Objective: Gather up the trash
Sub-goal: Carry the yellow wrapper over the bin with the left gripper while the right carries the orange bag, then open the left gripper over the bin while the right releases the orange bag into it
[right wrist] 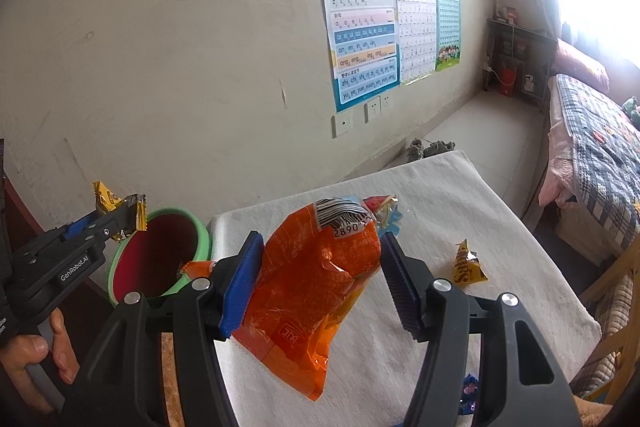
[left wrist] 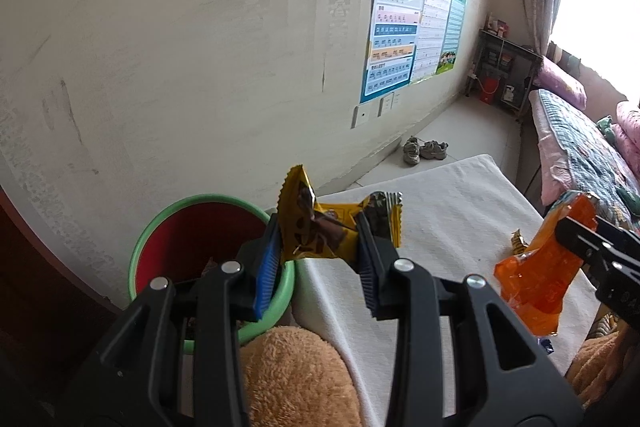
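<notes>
My left gripper (left wrist: 318,247) is shut on a yellow-and-brown snack wrapper (left wrist: 320,227), held above the near rim of a bin, green outside and red inside (left wrist: 152,239). From the right wrist view this gripper (right wrist: 120,219) hangs over the bin (right wrist: 200,243). My right gripper (right wrist: 320,259) is shut on a crumpled orange snack bag (right wrist: 312,291) above the white-clothed table (right wrist: 440,195); the bag also shows in the left wrist view (left wrist: 536,275). A small yellow wrapper (right wrist: 468,263) lies on the cloth to the right.
A blue wrapper (right wrist: 468,391) lies at the table's near edge. A tan plush item (left wrist: 296,379) sits below the left gripper. A wall with posters (right wrist: 360,27) is behind; shoes (left wrist: 424,149) on the floor, a bed (right wrist: 600,147) at right.
</notes>
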Demonstrator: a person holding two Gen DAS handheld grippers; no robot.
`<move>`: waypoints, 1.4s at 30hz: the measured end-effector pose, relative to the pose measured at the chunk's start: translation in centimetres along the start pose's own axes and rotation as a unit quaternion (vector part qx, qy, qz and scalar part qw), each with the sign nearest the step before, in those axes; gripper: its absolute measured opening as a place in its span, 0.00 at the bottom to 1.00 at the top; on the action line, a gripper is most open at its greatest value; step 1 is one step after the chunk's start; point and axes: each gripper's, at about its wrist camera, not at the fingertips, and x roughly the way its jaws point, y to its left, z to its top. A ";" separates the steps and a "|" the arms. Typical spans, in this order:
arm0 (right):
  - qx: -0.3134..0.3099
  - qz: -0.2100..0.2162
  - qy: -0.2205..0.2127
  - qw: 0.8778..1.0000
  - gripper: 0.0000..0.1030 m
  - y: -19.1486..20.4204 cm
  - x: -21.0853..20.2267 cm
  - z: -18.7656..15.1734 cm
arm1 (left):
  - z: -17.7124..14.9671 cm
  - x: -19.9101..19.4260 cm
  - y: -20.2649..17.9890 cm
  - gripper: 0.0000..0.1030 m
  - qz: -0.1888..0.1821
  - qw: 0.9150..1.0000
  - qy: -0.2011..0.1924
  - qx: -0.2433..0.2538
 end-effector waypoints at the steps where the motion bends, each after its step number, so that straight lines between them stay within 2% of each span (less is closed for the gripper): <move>1: -0.001 0.001 0.000 1.000 0.57 0.1 0.0 0.0 | 0.0 0.0 0.2 0.33 0.001 1.000 0.000 -0.001; 17: -0.038 0.021 0.010 0.999 0.57 3.8 1.5 1.2 | -0.1 0.6 3.1 0.33 0.022 0.999 0.003 -0.024; 26: -0.061 0.050 0.026 0.997 0.57 7.3 3.7 1.7 | -0.4 1.8 6.5 0.33 0.051 0.997 0.015 -0.049; 35: -0.109 0.081 0.048 0.990 0.57 13.1 7.9 1.5 | -1.9 4.0 11.0 0.33 0.085 0.992 0.041 -0.079; 42: -0.164 0.104 0.041 0.980 0.58 19.2 11.2 2.4 | -3.0 6.4 14.5 0.34 0.121 0.988 0.065 -0.076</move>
